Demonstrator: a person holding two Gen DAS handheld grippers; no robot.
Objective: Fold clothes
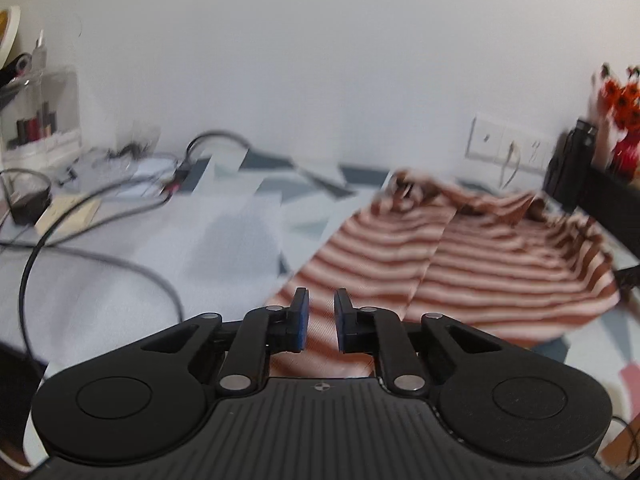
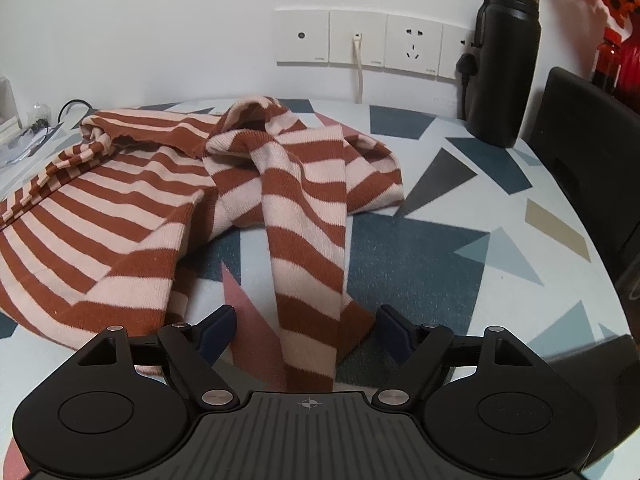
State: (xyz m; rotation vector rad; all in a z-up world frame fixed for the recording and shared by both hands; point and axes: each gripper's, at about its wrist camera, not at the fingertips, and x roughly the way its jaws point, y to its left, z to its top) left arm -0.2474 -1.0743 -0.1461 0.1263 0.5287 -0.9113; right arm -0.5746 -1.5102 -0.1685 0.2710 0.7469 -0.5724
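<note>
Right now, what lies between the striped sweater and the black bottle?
Only bare patterned tablecloth between the striped sweater and the black bottle, seen in the right wrist view.

No readable text anywhere, tiny marks on the socket plates point(image 2: 414, 44) (too small to read)

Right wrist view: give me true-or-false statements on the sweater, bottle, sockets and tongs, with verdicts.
The rust-and-pink striped knitted sweater lies flat and neatly folded. False: it lies rumpled on the geometric-patterned tablecloth.
The tall black bottle stands upright by the white wall. True.
The right tongs are open, with a striped sleeve between them. True.
Nothing is plugged into the white wall sockets. False: a white cable is plugged into one.
</note>
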